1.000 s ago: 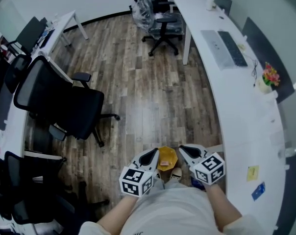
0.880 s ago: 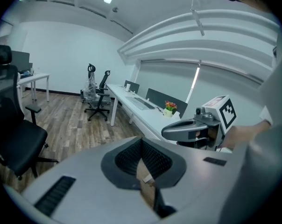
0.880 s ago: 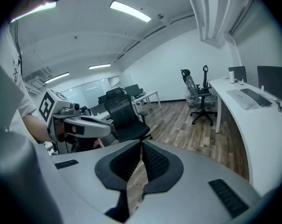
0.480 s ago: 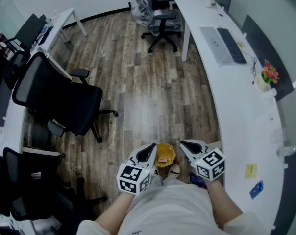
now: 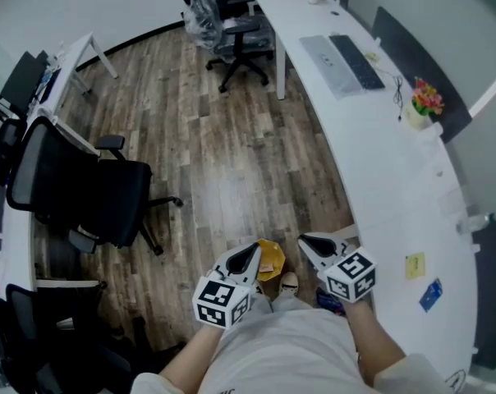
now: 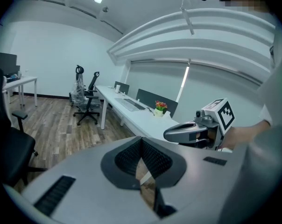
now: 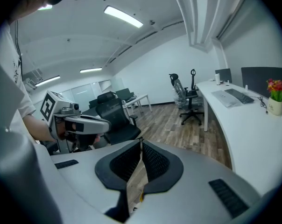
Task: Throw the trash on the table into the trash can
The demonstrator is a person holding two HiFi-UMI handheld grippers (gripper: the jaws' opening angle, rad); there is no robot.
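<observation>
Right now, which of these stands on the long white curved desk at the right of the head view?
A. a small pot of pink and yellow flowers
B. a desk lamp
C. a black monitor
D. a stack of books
A: a small pot of pink and yellow flowers stands on the long white curved desk, close to its far edge by the dark partition panel.

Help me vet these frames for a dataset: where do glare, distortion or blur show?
Head view: a pale glare patch on the wooden floor, and the fisheye bends the long white desk. Left gripper view: dark corners, bowed ceiling beams. Right gripper view: ceiling light strip blown out, dark corners.
</observation>
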